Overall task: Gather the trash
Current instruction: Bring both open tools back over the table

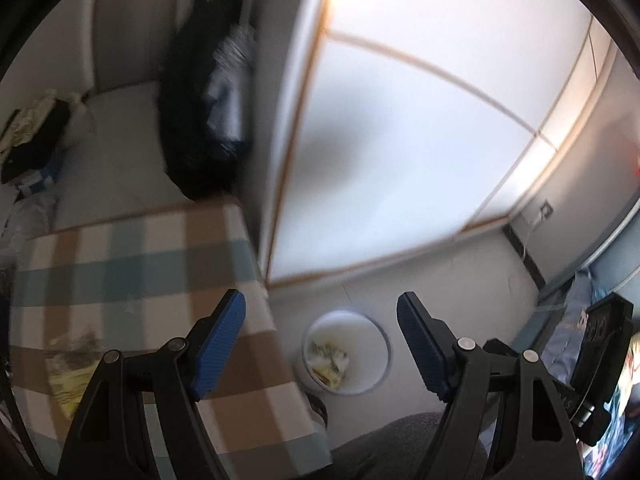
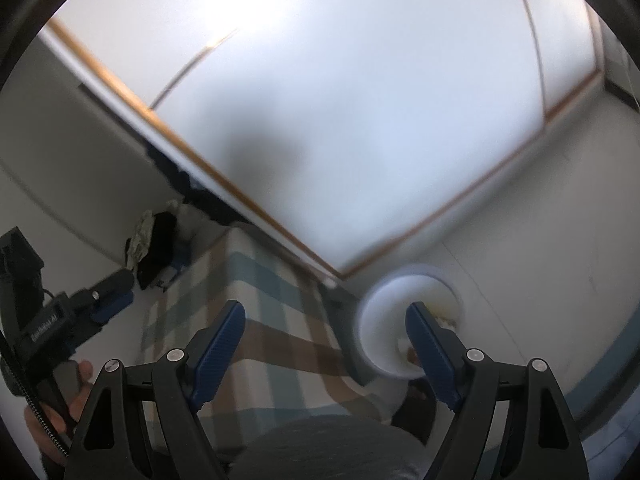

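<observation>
Trash (image 1: 328, 360), yellowish crumpled scraps, lies inside the white bin (image 1: 376, 336) on the floor beside the plaid-covered table (image 1: 132, 264), well below and between the fingertips of the left gripper (image 1: 320, 340), touching neither. Its jaws stand wide and hold nothing. The right gripper (image 2: 325, 344) also gapes wide and empty, the bin's rim (image 2: 372, 312) near its right pad. Blur hides which way the scraps point.
</observation>
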`<state>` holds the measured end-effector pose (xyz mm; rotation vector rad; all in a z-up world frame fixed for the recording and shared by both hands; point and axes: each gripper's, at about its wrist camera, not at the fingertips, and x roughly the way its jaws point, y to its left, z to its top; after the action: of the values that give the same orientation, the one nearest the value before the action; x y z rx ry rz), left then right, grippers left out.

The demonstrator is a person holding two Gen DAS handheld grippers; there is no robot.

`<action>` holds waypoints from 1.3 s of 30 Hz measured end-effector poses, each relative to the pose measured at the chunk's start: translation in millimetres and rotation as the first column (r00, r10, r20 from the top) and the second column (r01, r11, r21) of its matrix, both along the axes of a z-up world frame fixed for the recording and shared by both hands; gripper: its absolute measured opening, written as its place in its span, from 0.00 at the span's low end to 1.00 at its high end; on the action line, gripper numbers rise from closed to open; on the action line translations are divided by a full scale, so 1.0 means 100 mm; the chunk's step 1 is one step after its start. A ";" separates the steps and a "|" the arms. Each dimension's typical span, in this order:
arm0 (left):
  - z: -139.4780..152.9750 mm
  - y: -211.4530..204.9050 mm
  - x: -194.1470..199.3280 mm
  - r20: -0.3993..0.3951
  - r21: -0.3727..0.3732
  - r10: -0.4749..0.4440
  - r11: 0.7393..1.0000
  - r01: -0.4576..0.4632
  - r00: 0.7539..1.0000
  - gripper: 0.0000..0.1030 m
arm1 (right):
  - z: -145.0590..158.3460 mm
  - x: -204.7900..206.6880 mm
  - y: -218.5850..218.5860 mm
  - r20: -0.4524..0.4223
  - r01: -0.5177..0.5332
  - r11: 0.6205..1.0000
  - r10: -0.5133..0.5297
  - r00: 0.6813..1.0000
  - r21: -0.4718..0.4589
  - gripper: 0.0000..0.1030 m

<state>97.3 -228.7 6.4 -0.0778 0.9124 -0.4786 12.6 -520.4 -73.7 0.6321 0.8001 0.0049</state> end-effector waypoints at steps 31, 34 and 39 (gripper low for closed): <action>-0.43 2.77 -0.32 0.042 -0.017 0.415 0.910 -0.415 0.909 0.73 | 0.20 0.47 2.83 0.018 -0.444 0.881 0.453 0.892 -0.167 0.80; -0.59 2.98 -0.30 0.008 -0.021 0.453 0.891 -0.453 0.892 0.73 | 0.04 0.58 3.08 -0.042 -0.487 0.855 0.488 0.872 -0.180 0.80; -0.82 3.23 -0.25 -0.058 -0.047 0.505 0.860 -0.508 0.861 0.73 | -0.23 0.82 3.46 -0.150 -0.553 0.809 0.533 0.833 -0.198 0.80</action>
<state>72.6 94.3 -75.7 -0.3779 0.8787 -0.0097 94.4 -174.4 -96.9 0.1592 1.0299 0.4082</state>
